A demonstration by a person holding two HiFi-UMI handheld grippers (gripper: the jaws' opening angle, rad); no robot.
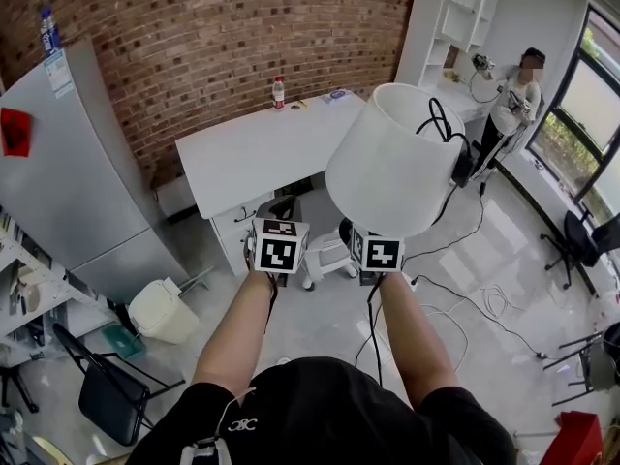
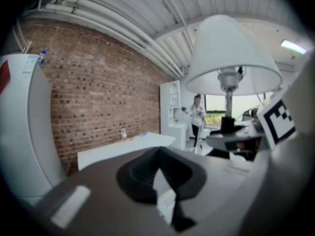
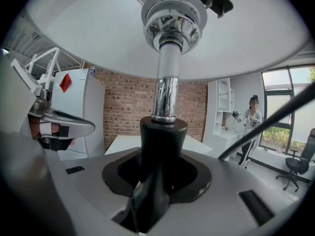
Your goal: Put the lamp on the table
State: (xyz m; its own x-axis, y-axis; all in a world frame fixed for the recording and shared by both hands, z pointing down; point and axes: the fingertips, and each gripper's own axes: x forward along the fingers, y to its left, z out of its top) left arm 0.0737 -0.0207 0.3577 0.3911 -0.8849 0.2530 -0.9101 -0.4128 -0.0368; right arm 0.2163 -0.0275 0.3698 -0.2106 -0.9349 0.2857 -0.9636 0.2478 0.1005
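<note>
One lamp point(image 1: 392, 158), white-shaded, is held upright in the air, its black stem clamped in the right gripper point(image 1: 376, 250). The left gripper point(image 1: 279, 243), just beside it, has its jaws together and empty. The white surface point(image 1: 262, 148) stands farther off by the brick wall point(image 1: 223, 37). Lifting looks done; carrying across and setting down remain.

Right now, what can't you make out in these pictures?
- Lamp foot: in the head view it is behind the shade; in the right gripper view the right tool covers it.
- Bottle label: head view, too small to read.
- Right end of the table: head view, behind the shade.
</note>
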